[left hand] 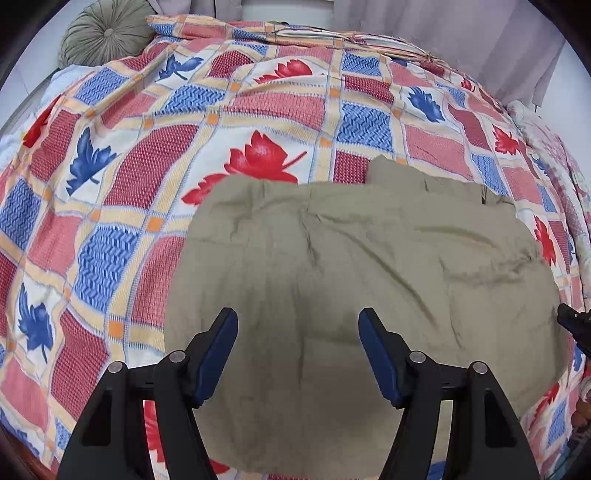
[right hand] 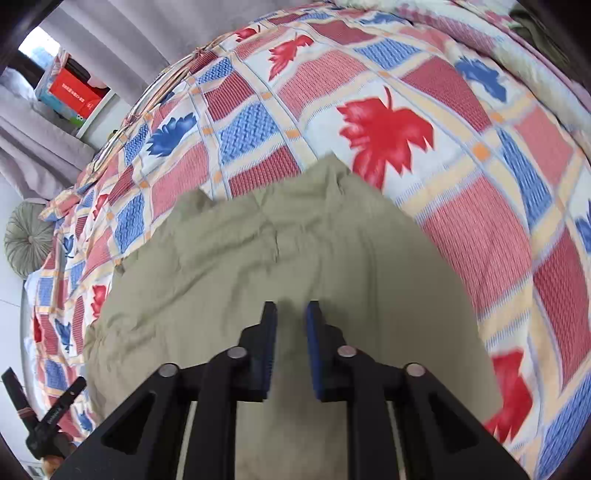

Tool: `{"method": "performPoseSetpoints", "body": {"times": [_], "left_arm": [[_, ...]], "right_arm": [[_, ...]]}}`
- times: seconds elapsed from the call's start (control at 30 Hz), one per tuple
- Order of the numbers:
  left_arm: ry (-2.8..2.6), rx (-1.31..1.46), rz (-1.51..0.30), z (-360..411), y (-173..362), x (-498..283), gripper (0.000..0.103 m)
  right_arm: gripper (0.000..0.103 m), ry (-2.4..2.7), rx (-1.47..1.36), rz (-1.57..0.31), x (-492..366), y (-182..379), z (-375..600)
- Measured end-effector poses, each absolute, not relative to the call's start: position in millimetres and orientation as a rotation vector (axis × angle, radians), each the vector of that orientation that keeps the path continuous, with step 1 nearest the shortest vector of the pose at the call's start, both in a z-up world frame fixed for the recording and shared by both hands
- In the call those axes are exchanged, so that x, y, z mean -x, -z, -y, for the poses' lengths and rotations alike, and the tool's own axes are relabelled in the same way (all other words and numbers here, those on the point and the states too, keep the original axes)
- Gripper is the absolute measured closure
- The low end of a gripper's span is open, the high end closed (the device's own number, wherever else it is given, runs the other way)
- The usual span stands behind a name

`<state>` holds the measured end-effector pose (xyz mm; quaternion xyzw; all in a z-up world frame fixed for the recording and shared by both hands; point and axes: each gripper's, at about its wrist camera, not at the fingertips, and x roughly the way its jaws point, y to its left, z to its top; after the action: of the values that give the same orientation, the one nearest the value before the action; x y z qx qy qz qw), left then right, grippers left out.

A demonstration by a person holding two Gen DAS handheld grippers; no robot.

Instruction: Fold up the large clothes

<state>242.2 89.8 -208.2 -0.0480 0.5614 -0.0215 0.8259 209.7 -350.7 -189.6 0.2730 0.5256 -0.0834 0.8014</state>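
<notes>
Olive garment lies rumpled on the leaf-print patchwork bedspread. Left gripper hovers over it, jaws wide apart; right gripper has a narrow gap, nothing pinched. Grey curtains and a round green cushion behind.

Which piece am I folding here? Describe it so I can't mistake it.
Start from the bed's patchwork quilt of red and blue leaf squares. Lying on it, just ahead of both grippers, is the olive-khaki garment. It is the only plain, unpatterned cloth there, wrinkled and spread flat.
</notes>
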Motion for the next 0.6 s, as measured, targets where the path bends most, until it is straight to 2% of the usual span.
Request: {"method": "performPoseSetpoints", "body": {"times": [0.23, 0.27, 0.3, 0.6], "left_arm": [[0.106, 0.147, -1.276, -82, 222, -198, 0.032], [0.099, 0.143, -1.278, -82, 223, -192, 0.024], [0.089, 0.143, -1.280, -82, 224, -188, 0.001], [0.044, 0.254, -1.318, -95, 236, -160, 0.000]], "right_arm": [[0.078, 0.165, -0.658, -1.154, -144, 184, 346], [0.076, 0.164, -0.663, -1.161, -134, 184, 346], [0.075, 0.163, -0.666, -1.166, -127, 183, 347], [0.063, 0.216, -0.742, -1.204, -79, 201, 358]]}}
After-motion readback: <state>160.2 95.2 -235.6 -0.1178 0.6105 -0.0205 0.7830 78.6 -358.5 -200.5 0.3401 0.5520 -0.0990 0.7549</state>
